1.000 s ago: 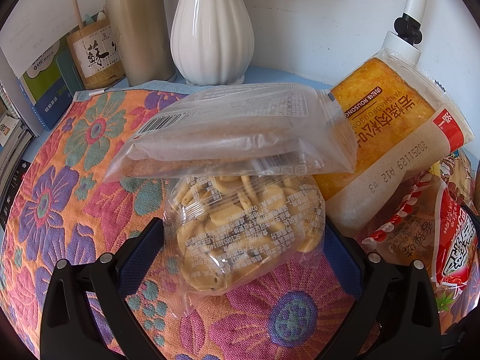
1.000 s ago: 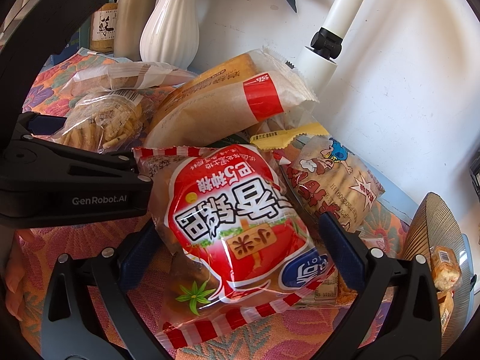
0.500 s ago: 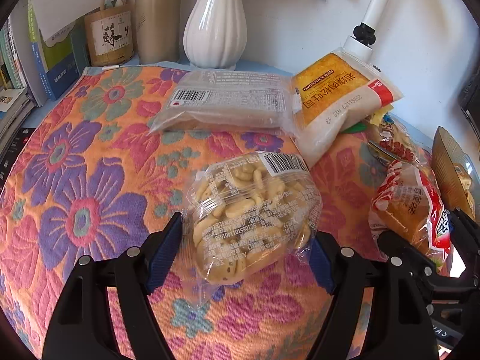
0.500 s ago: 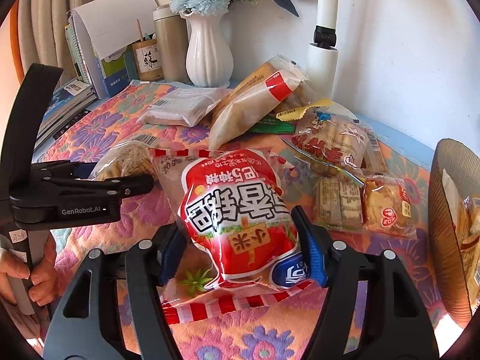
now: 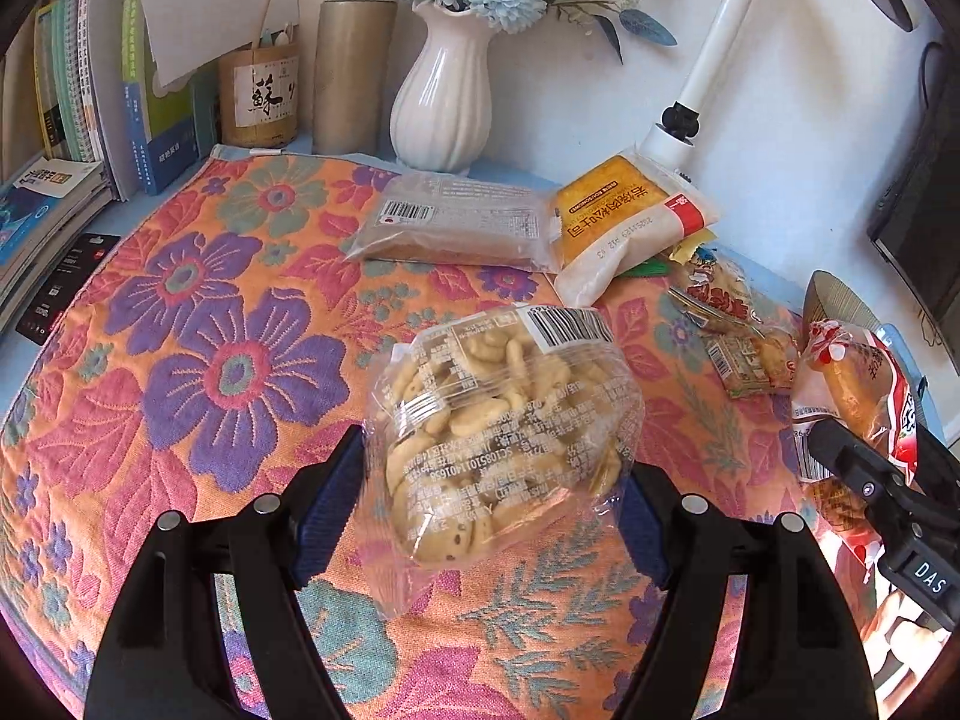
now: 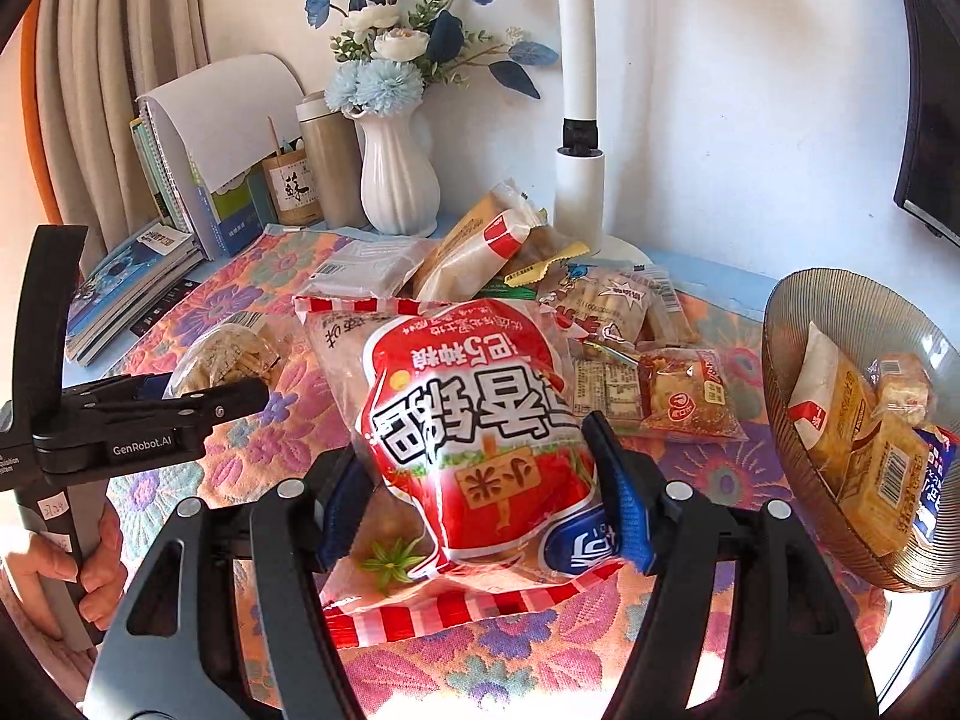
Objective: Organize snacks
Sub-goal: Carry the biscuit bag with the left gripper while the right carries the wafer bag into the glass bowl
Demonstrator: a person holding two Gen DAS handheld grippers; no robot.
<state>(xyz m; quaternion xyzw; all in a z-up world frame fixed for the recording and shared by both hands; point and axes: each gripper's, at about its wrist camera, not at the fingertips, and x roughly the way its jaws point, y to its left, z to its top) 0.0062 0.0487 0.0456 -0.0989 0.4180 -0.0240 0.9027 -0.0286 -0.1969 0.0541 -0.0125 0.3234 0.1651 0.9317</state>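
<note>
Snacks are in both claws at once. The left claw [image 5: 489, 498] is clamped on a clear bag of small pale biscuits [image 5: 501, 426], its blue pads pressing the bag's two sides, and the bag hangs clear above the flowered cloth [image 5: 198, 372] that covers the table. The right claw [image 6: 480, 480] grips a red and white snack bag [image 6: 474, 420] the same way, the striped lower edge of that bag drooping below the pads. Both claws have just been closing, each with its bag between the pads. In the right wrist view the left claw shows at the left edge with a hand [image 6: 90, 558] on its handle. Lying on the cloth behind are a flat clear packet with a barcode [image 5: 450, 222], an orange and white bread packet [image 5: 630, 222] just beside it, and several smaller packets [image 6: 648, 360] near the lamp base [image 6: 579, 192]. At the right stands a ribbed glass bowl [image 6: 780, 360] that already holds a few wrapped snacks. A white vase [image 5: 441, 102] of blue flowers, a beige flask [image 5: 354, 60] and books [image 5: 66, 90] stand along the wall.
</note>
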